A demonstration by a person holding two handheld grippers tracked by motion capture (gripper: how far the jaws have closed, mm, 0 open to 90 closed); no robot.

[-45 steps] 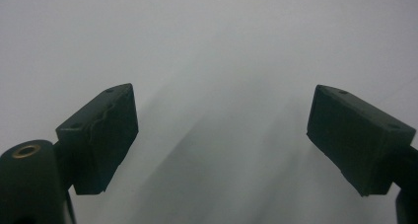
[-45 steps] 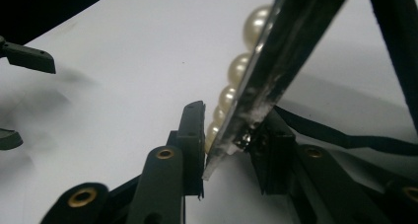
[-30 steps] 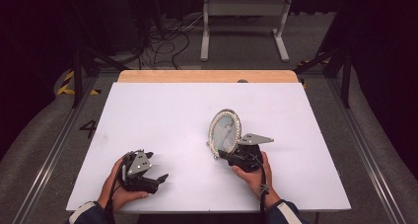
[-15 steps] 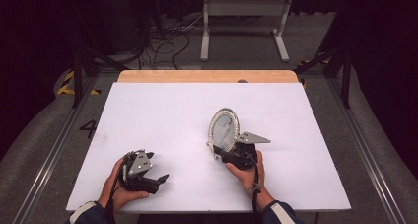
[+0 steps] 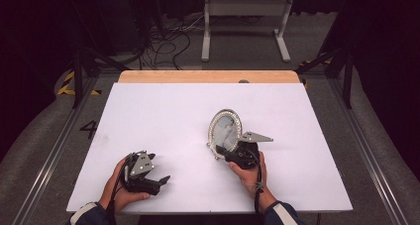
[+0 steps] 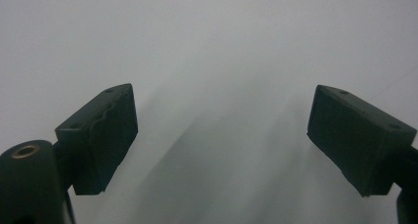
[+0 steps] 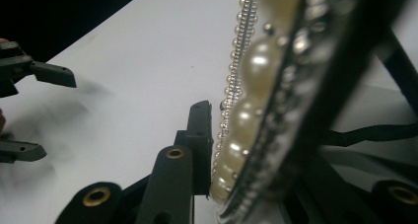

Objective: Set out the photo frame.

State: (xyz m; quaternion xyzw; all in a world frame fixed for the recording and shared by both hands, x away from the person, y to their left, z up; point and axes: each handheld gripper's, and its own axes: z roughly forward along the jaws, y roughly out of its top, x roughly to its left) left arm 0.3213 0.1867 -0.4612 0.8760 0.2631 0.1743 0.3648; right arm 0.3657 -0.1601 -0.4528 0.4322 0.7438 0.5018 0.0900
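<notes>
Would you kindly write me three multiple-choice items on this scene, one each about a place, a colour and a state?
1. Where is the oval pearl-rimmed picture frame?
A. At the table's far edge
B. At the right gripper
C. On the floor

2. What colour is the table top?
A. White
B. Green
C. Red

3. How are the left gripper's fingers?
A. Shut on the frame
B. Shut on nothing
C. Spread open

Answers:
1 B: the right gripper view shows the frame's rim between its fingers.
2 A: the surface looks plain white in the high view.
3 C: the left gripper view shows a wide bare gap between them.
</notes>
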